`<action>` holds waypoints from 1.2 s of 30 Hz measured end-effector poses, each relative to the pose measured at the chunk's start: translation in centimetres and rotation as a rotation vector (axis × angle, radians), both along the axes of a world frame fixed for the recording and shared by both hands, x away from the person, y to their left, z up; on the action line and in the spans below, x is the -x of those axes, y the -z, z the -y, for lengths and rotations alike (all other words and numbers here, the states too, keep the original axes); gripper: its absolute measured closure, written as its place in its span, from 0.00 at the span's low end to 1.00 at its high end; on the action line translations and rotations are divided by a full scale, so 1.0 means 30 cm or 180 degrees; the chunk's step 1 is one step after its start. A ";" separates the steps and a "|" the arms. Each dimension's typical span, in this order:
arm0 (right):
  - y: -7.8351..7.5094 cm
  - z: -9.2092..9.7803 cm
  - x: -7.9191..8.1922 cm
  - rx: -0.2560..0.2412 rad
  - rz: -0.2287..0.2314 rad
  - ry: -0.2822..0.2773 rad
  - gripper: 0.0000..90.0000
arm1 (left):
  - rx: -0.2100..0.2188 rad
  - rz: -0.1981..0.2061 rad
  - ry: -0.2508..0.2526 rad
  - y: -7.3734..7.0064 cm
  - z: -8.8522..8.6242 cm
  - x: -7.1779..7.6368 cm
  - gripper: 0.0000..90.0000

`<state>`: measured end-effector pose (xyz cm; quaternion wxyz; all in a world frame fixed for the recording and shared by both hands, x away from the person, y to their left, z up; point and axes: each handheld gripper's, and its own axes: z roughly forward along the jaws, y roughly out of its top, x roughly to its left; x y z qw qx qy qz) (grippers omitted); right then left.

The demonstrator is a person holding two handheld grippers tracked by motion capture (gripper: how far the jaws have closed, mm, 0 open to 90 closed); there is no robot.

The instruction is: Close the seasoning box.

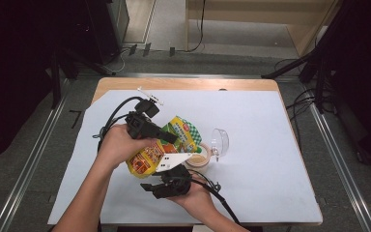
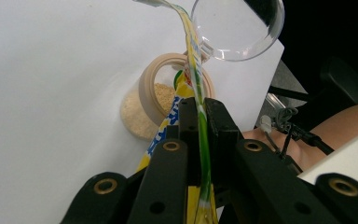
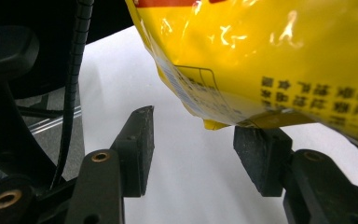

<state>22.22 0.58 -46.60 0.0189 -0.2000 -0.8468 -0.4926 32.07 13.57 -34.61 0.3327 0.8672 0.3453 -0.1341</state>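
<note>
A yellow and green snack bag [image 1: 166,145] hangs tilted above the white mat, its upper end over a small round jar [image 1: 199,158] of tan granules. My left gripper [image 1: 170,137] is shut on the bag's edge. In the left gripper view the thin bag edge [image 2: 196,70] runs between the closed jaws of that gripper [image 2: 200,107] toward the jar [image 2: 165,93]. The jar's clear lid [image 1: 220,141] stands hinged open. My right gripper [image 1: 149,184] sits open just under the bag's lower corner. In the right gripper view the yellow bag [image 3: 261,56] hangs over the right gripper [image 3: 193,140], touching neither pad.
A white mat [image 1: 270,183] covers most of the wooden table [image 1: 183,83]. Black cables trail from both grippers toward the person. Grey floor, metal rails and dark stands surround the table.
</note>
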 end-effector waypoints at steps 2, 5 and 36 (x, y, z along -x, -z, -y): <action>0.002 0.000 -0.001 0.0016 0.0008 0.0002 0.55 | -0.0003 0.0013 0.0018 0.005 0.007 -0.001 0.95; 0.003 0.000 -0.001 0.0023 0.0031 0.0001 0.55 | 0.0026 0.0021 0.0012 0.012 0.014 -0.004 0.95; -0.001 -0.002 0.009 0.0056 0.0167 -0.0009 0.53 | 0.0378 -0.0073 0.0279 -0.029 -0.104 -0.004 1.00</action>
